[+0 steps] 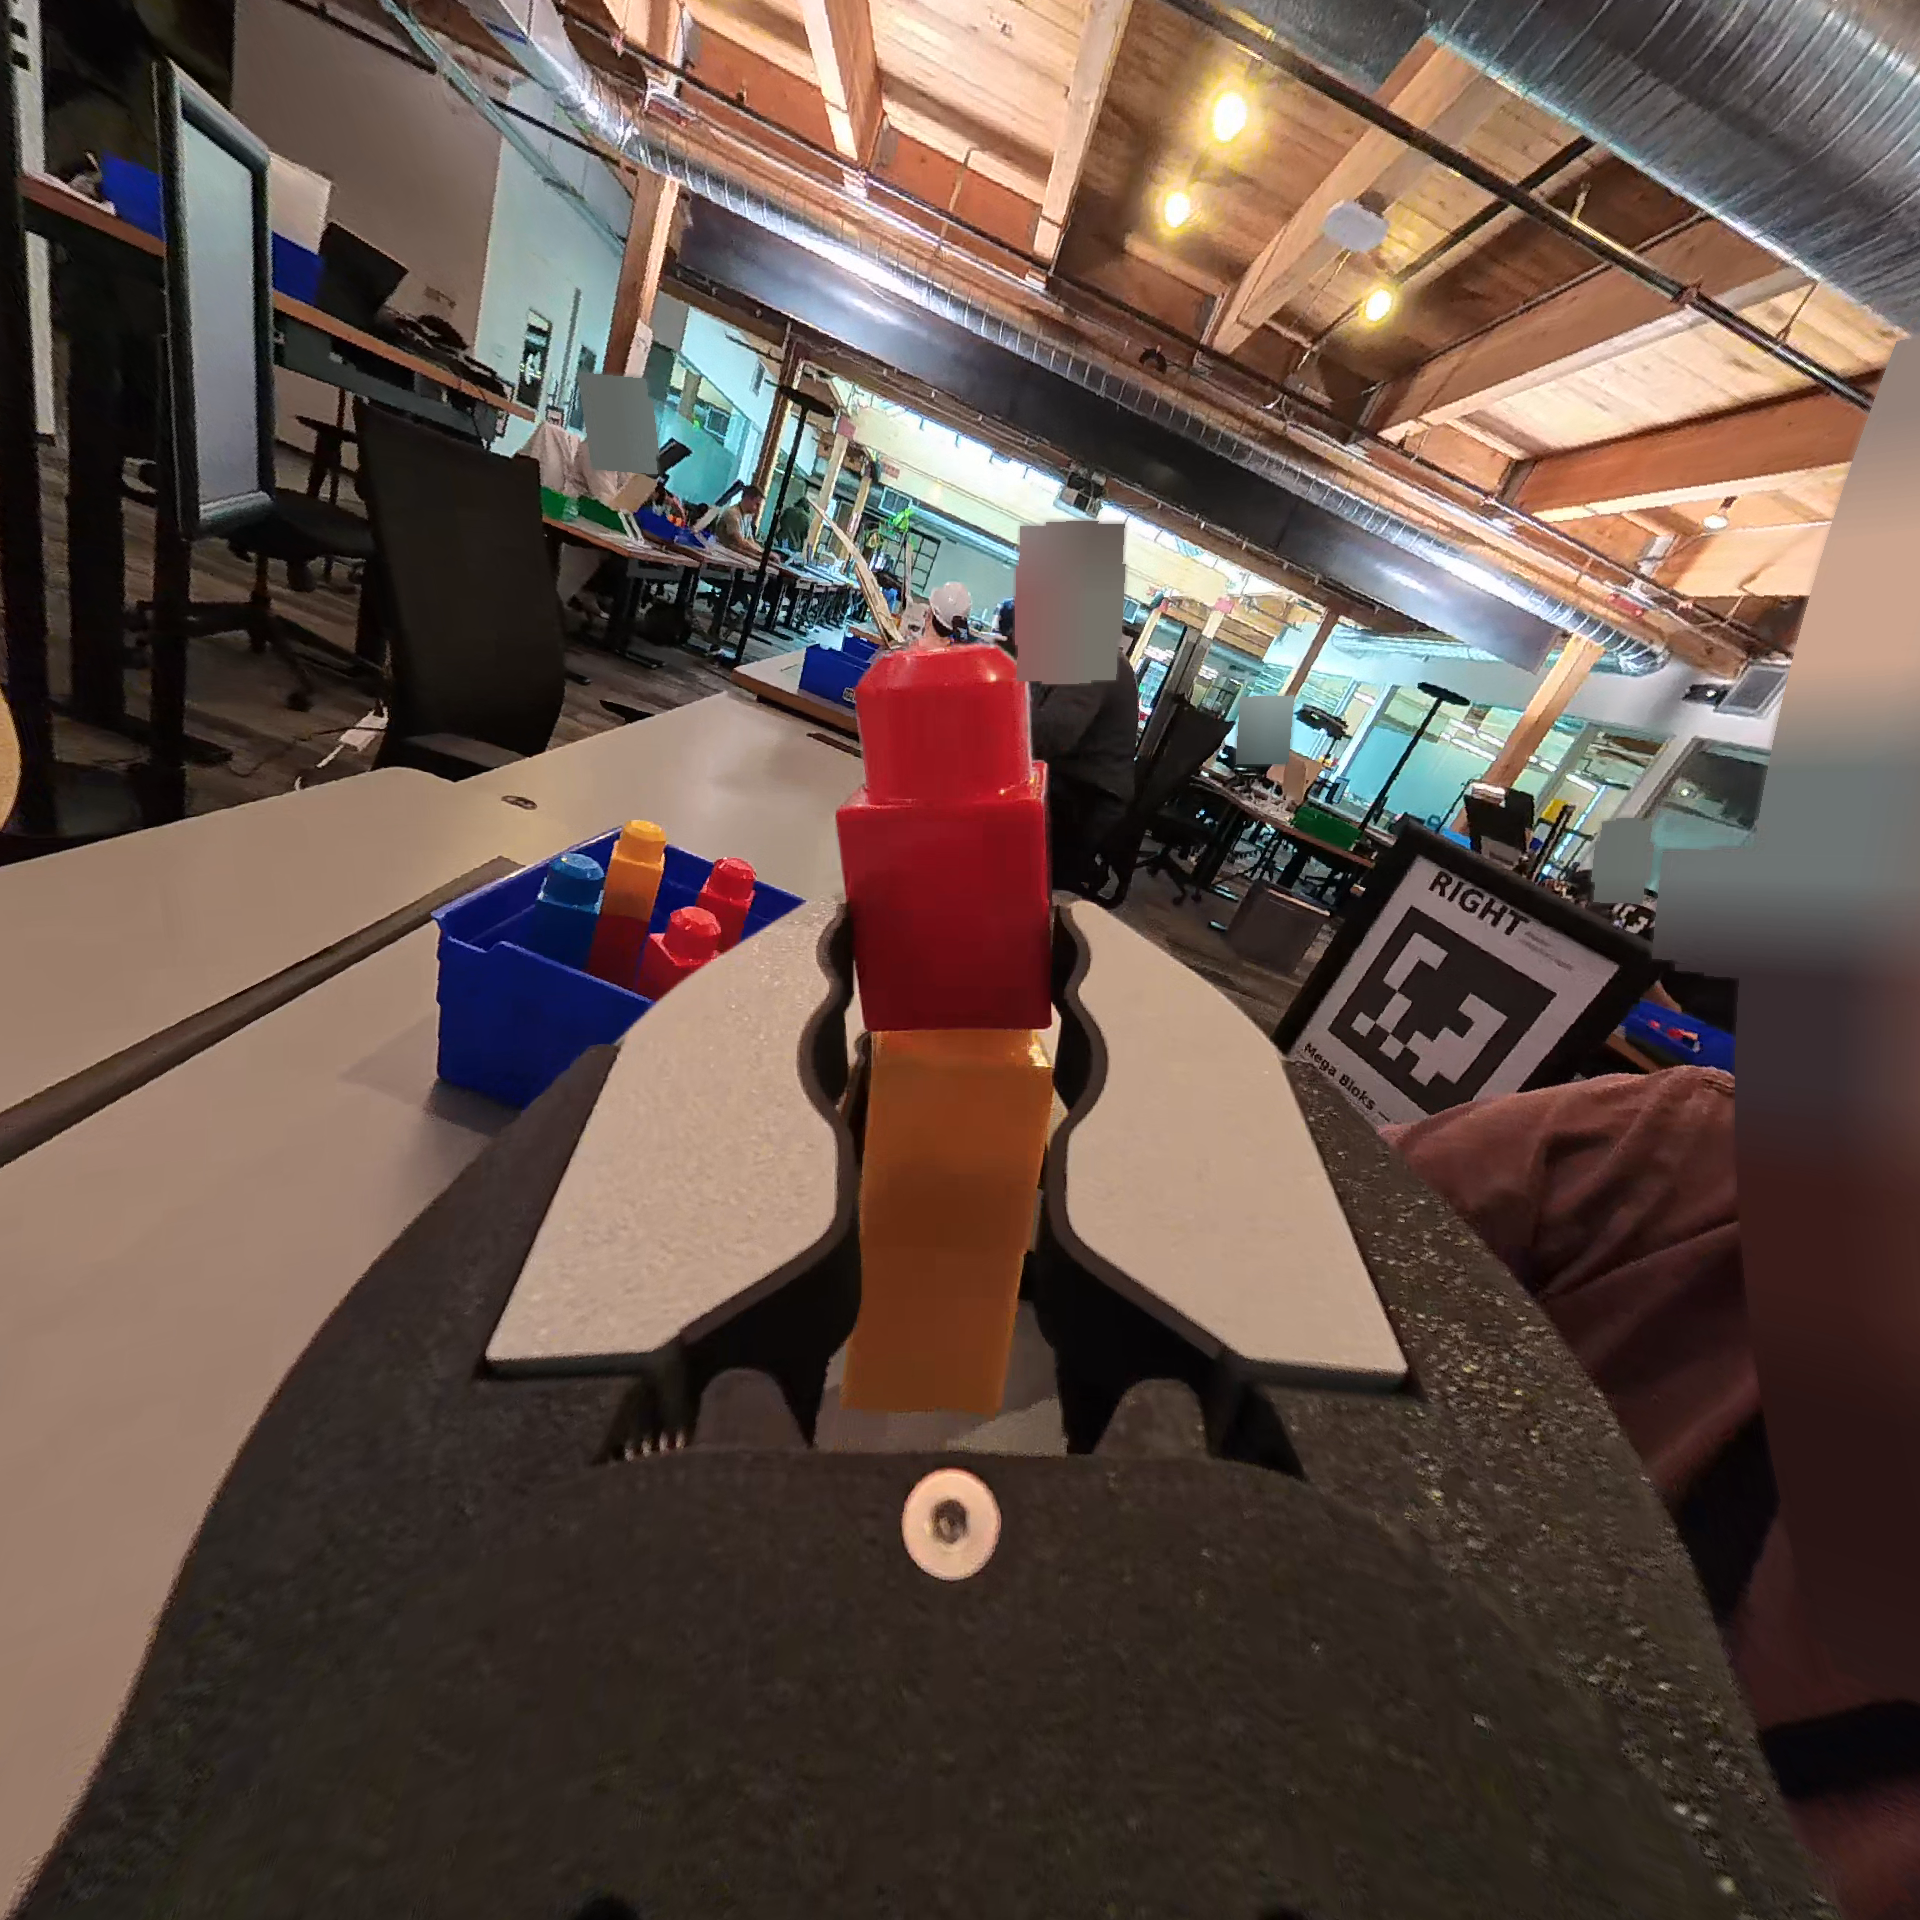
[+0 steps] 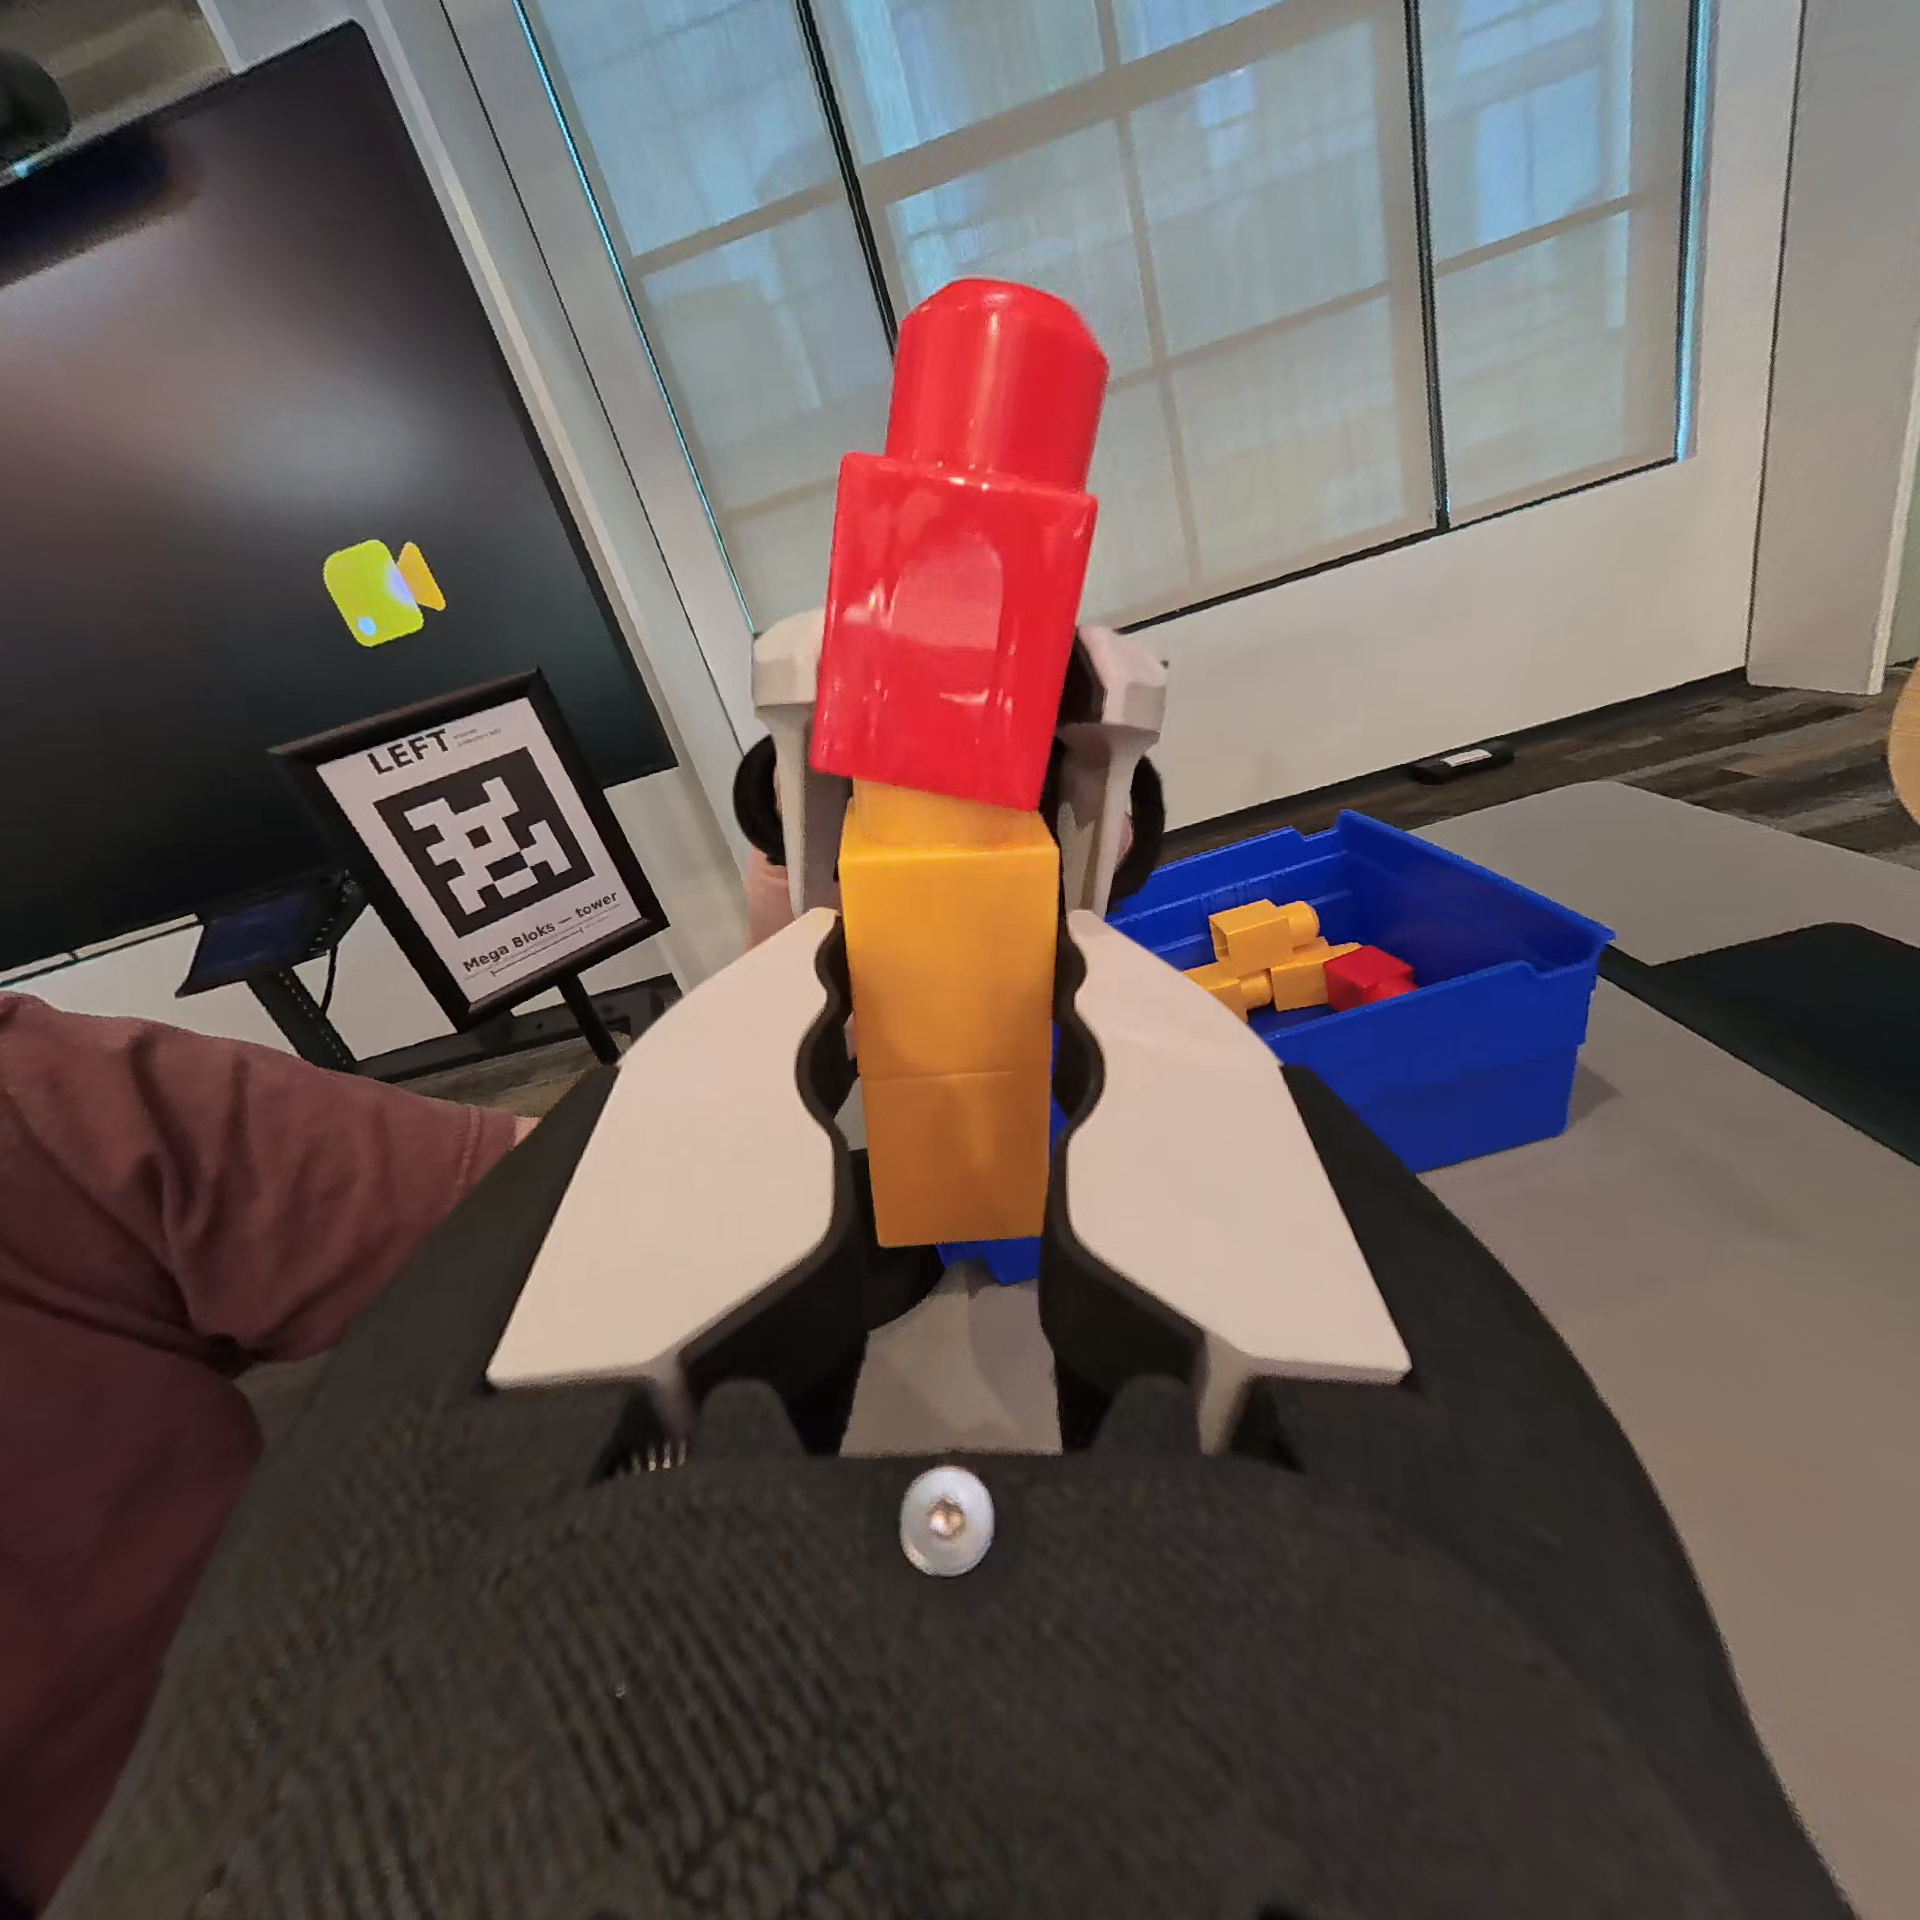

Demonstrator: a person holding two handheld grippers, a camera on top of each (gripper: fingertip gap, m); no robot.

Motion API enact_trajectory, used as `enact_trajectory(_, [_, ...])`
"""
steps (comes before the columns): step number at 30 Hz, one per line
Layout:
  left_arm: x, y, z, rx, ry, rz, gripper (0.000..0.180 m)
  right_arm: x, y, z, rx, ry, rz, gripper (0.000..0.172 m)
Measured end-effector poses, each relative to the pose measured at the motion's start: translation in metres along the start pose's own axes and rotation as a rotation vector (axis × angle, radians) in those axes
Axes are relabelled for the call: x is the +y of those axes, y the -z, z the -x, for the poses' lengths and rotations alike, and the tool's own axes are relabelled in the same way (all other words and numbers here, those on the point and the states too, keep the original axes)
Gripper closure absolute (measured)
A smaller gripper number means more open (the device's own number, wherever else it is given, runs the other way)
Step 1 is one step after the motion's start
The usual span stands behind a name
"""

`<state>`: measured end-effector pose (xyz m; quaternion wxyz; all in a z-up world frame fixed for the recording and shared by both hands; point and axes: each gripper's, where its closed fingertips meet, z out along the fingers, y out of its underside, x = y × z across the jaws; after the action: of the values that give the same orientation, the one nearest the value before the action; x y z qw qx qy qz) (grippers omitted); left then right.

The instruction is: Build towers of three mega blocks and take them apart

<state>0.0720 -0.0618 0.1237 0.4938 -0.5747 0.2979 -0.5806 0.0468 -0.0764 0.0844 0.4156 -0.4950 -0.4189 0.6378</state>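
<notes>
— Jaws? Tower?
— Left gripper (image 1: 951, 971) clamps the red block (image 1: 951, 904); right gripper (image 2: 951, 971) clamps the orange blocks (image 2: 951, 966) beneath. Tower's aloft over the table (image 1: 260, 1195), near blue bins (image 2: 1455, 1060).

**Two matching handheld grippers, maroon sleeve**

Each gripper, left (image 1: 951, 997) and right (image 2: 951, 997), has a grainy black plastic body, pale grey finger plates with wavy black pads, and one silver screw. The person wears a maroon sleeve (image 2: 208, 1174).
</notes>
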Motion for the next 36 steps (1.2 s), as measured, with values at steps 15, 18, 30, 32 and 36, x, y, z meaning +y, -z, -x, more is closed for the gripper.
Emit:
enact_trajectory(15, [0.014, 0.006, 0.017, -0.171, -0.123, 0.155, 0.145, 0.009, 0.004, -0.014, 0.035, -0.064, 0.057, 0.136])
enact_trajectory(18, [0.014, 0.006, 0.014, -0.145, -0.121, 0.15, 0.145, 0.006, 0.003, -0.01, -0.005, -0.087, 0.023, 0.136])
enact_trajectory(30, [0.015, 0.003, 0.017, -0.139, -0.053, 0.127, 0.145, 0.001, 0.007, -0.014, 0.036, -0.057, -0.018, 0.136])
enact_trajectory(32, [0.016, 0.003, 0.019, -0.159, -0.053, 0.129, 0.145, 0.001, 0.008, -0.017, 0.065, -0.042, -0.008, 0.136])
enact_trajectory(36, [0.017, 0.003, 0.023, -0.189, -0.064, 0.142, 0.145, 0.004, 0.009, -0.021, 0.099, -0.03, 0.005, 0.136])
